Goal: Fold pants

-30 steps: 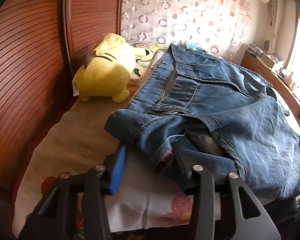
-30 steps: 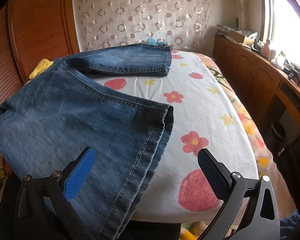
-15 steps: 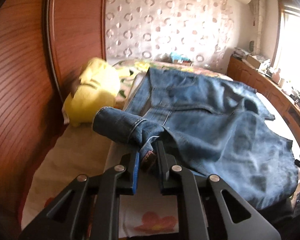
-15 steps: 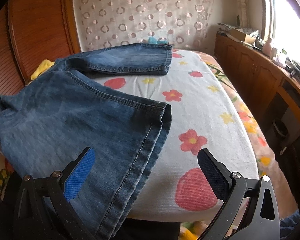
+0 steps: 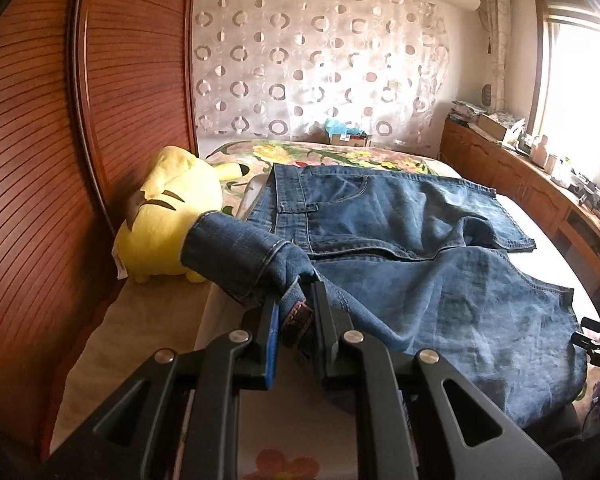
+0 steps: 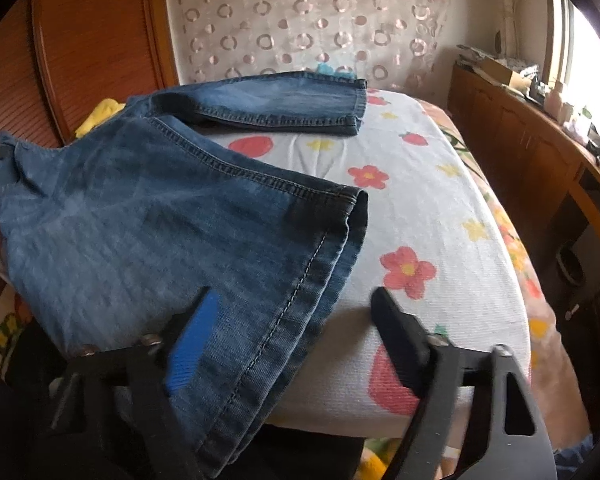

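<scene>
Blue jeans [image 5: 420,248] lie spread on a bed with a flowered sheet [image 6: 440,208]. My left gripper [image 5: 294,320] is shut on the waistband corner of the jeans and holds it lifted off the bed. In the right wrist view the near leg [image 6: 160,232] hangs over the bed's front edge and the far leg [image 6: 284,100] lies flat at the back. My right gripper [image 6: 296,336] is open, its fingers on either side of the near leg's hem [image 6: 312,276].
A yellow plush toy [image 5: 168,220] lies by the wooden sliding wardrobe [image 5: 60,140] at the left. A wooden sideboard [image 6: 540,152] with clutter runs along the right under the window. A patterned curtain [image 5: 320,60] hangs behind the bed.
My left gripper closed on the jeans' waistband corner and lifted it. My right gripper moved forward over the near leg's hem and narrowed somewhat, still open.
</scene>
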The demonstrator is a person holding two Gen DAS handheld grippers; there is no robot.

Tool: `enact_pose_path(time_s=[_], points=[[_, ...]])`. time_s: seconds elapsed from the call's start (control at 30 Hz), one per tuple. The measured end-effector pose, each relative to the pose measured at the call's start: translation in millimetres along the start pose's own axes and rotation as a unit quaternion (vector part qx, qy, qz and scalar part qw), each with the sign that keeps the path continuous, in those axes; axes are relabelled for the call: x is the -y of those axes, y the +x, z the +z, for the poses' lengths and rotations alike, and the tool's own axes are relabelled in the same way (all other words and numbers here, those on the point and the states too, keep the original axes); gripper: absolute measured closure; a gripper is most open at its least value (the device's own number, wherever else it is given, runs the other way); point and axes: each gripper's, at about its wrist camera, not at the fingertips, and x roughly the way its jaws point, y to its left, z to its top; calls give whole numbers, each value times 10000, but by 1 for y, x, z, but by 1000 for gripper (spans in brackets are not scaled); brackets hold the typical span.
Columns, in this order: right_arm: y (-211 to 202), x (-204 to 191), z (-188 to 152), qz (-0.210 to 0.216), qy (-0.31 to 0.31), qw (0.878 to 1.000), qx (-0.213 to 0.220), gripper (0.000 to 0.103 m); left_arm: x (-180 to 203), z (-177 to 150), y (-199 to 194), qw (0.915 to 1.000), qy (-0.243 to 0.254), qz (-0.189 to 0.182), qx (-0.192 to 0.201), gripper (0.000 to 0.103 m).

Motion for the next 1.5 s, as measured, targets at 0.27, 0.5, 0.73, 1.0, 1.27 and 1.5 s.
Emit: enact_pose_path(time_s=[0.27,0.5,0.73,1.0,1.27,1.5], points=[[-7,-4,5,169,-139,9997,67,97,18,20,-10,9994,118,-119,294,93],[-45,-11,39,508,-229,9969,561,99,32,52,-24,9972,241,-208,678,93],[-81,-28,99,719,-619,9893,1104,100,34,75,-28,9957,256,-224,860,93],[-53,-37,158,650,-808,9874,1193,100,30,77,-19,9966,246,-201,759,93],[55,-29,136,753,-541,9956,165,99,38,58,-4,9979,325,-158,546,93],[33,1,117,908,-15,9954,304,58,43,55,-6,9976,382,-147,561,93]])
